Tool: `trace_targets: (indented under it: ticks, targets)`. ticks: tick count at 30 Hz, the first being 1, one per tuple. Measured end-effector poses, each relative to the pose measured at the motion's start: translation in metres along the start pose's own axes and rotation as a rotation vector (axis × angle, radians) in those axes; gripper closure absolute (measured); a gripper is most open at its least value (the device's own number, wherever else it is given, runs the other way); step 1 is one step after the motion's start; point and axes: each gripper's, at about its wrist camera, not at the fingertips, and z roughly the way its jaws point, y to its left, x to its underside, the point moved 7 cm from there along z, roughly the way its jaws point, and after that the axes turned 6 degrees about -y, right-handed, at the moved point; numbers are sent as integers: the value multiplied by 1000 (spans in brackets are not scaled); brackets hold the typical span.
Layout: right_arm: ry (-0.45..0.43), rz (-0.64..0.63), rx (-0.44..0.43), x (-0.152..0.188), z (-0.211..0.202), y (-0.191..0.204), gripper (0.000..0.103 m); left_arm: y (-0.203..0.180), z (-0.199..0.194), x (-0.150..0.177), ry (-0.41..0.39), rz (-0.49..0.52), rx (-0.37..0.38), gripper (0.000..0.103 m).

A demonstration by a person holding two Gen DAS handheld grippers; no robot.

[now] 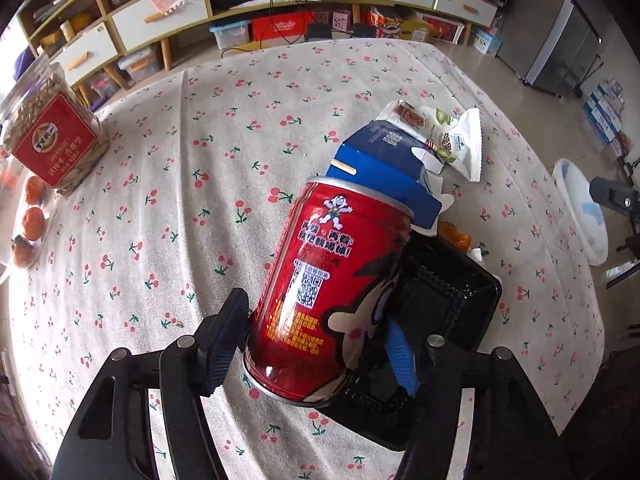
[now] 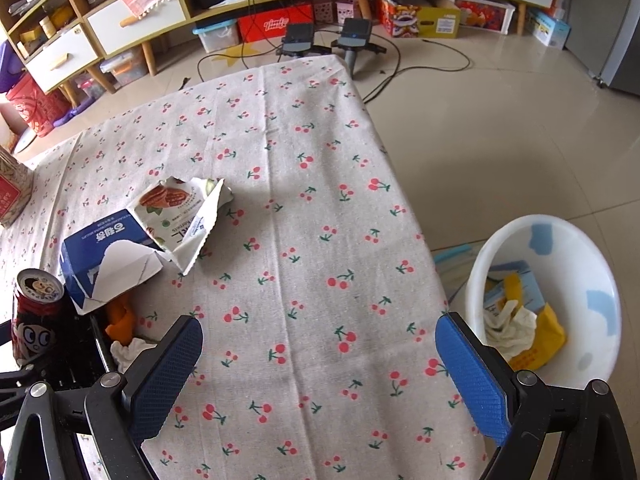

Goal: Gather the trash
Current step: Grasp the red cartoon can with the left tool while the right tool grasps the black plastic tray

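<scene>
A red drink can [image 1: 332,280] stands between the fingers of my left gripper [image 1: 316,316], and both pads touch its sides. The same opened can [image 2: 36,312] shows at the left edge of the right wrist view. It stands against a black plastic tray [image 1: 452,300]. Behind it lie a flattened blue carton [image 1: 384,172], a torn snack wrapper [image 1: 452,136], orange peel [image 2: 120,316] and a white tissue [image 2: 128,350]. My right gripper [image 2: 318,326] hangs open over the cherry-print tablecloth [image 2: 300,200], holding nothing. A white bin [image 2: 560,300] on the floor to its right holds paper and yellow wrappers.
A jar with a red label [image 1: 52,136] and several oranges [image 1: 32,220] sit at the table's left side. The table's right edge [image 2: 420,240] drops to a tiled floor. Shelves and boxes line the far wall, with cables and stands on the floor.
</scene>
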Motion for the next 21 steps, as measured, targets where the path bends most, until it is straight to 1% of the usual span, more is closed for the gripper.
trace_targets:
  ticks: [1, 7, 9, 12, 15, 21]
  targets:
    - [1, -4, 0, 1, 0, 1, 6, 1, -1, -1, -4, -15, 5, 43]
    - [8, -33, -14, 4, 1, 12, 6, 2, -12, 0, -23, -52, 26, 44]
    - [12, -37, -35, 5, 1, 18, 6, 2, -20, 0, -39, -68, 39, 44]
    - [27, -44, -91, 8, 3, 34, 6, 8, -34, 0, -69, -104, 52, 44]
    - [56, -54, -168, 16, 6, 57, 6, 16, -48, 3, -97, -145, 63, 44]
    - [106, -115, -284, 35, 10, 106, 7, 37, -74, 15, -147, -206, 45, 44]
